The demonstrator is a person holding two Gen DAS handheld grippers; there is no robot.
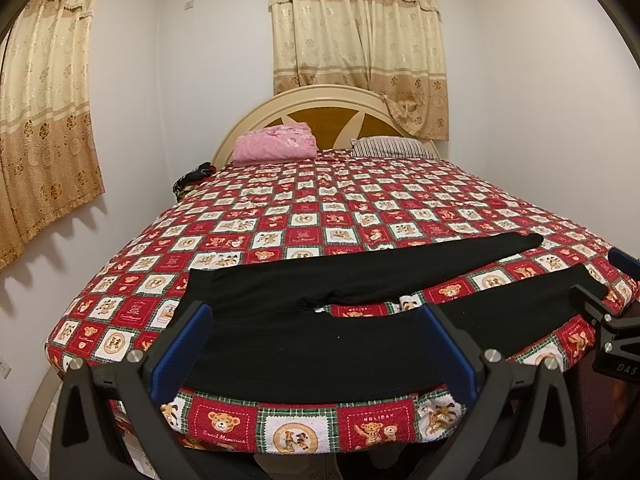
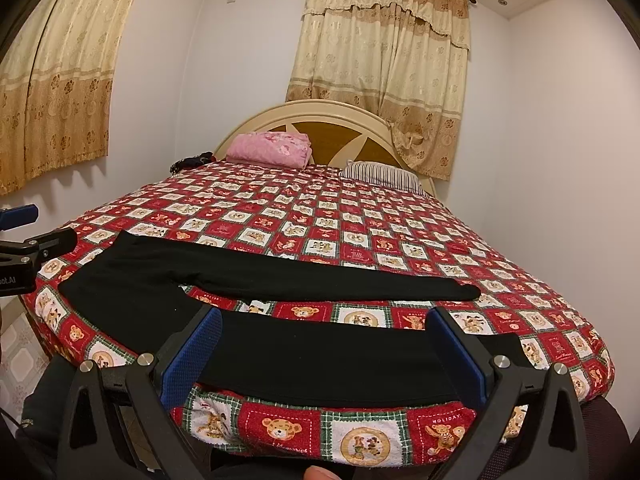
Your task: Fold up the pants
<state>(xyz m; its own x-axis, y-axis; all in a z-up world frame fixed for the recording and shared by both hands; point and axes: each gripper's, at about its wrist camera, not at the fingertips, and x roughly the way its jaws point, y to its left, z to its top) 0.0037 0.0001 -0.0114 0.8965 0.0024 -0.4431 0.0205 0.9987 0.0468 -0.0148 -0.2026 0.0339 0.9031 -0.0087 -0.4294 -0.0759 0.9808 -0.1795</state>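
Bed [image 1: 304, 216]: red patchwork cover, my work surface.
Pants [image 1: 320, 344]: black, spread flat along the near edge, waist to my left, both legs apart; no fold made yet, I judge.
Left gripper [image 1: 316, 344]: jaws wide, holding nothing, over the waist end.
Right gripper [image 2: 324, 356]: wide too, empty, over the near leg; contact unclear.
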